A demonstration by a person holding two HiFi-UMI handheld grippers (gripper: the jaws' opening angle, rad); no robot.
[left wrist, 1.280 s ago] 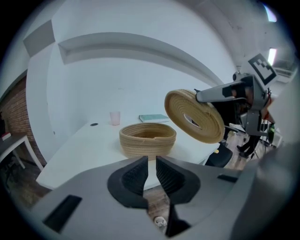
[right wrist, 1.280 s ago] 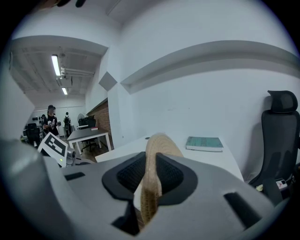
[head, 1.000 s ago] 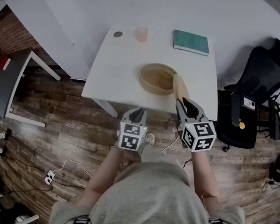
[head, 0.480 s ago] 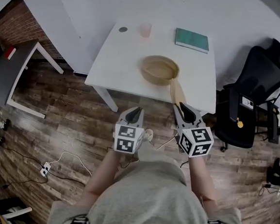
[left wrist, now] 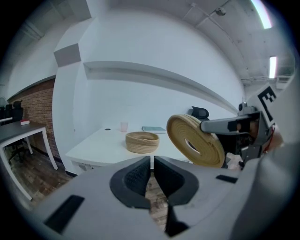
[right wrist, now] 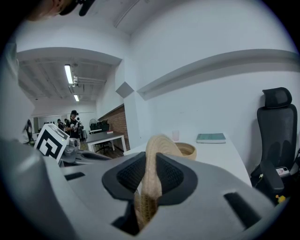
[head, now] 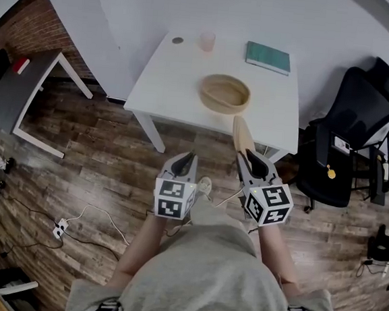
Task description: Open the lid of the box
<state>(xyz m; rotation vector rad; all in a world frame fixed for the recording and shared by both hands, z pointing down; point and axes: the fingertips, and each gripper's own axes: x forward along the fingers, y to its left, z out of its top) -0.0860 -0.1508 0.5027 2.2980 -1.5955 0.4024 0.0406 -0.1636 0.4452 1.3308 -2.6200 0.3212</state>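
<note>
The round woven box (head: pixel 224 93) stands open on the white table (head: pixel 172 95); it also shows as the box (left wrist: pixel 142 141) and the box (right wrist: pixel 186 150). Its woven lid (head: pixel 242 136) is off the box, held on edge in front of the table. My right gripper (head: pixel 250 156) is shut on the lid (right wrist: pixel 154 161), whose rim sits between the pads. In the left gripper view the lid (left wrist: pixel 194 139) hangs at the right, clamped by the other gripper. My left gripper (head: pixel 185 161) is shut and holds nothing, out over the wooden floor; its jaws meet with no gap (left wrist: pixel 152 168).
On the table's far side lie a green book (head: pixel 269 58), a pale cup (head: pixel 206 41) and a small dark disc (head: pixel 177 40). A black office chair (head: pixel 348 138) stands to the right. A grey desk (head: pixel 20 95) is at the left; cables lie on the wooden floor (head: pixel 78 175).
Both grippers and the person have backed away from the table. The lid has come away with the right gripper, off the table's edge and out over the floor. The left gripper stays empty.
</note>
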